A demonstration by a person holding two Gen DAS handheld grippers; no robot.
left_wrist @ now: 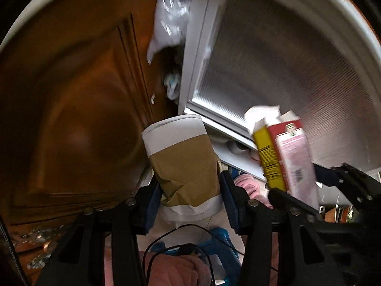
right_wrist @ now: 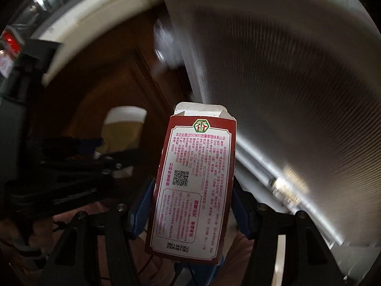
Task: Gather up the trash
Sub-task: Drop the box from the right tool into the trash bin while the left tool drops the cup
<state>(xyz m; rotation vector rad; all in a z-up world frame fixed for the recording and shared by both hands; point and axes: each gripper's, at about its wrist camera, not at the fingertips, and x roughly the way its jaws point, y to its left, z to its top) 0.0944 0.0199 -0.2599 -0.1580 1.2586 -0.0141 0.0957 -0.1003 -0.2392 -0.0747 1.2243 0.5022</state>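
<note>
My left gripper (left_wrist: 189,195) is shut on a crumpled paper cup (left_wrist: 183,159), brown with white bands, its rim pointing away from me. To its right in the left wrist view, the red and yellow carton (left_wrist: 285,157) stands in the other gripper (left_wrist: 307,186). In the right wrist view my right gripper (right_wrist: 193,205) is shut on that same carton (right_wrist: 195,183), a red box with a white printed label and an open top flap. The cup (right_wrist: 125,128) shows blurred at the left there, held in the black left gripper (right_wrist: 78,164).
A brown wooden door (left_wrist: 78,109) fills the left. A white-framed ribbed glass panel (left_wrist: 285,71) leans on the right. White plastic bags (left_wrist: 171,16) sit in the gap between them. Pink slippers (left_wrist: 247,186) and a blue object (left_wrist: 214,240) lie below on the floor.
</note>
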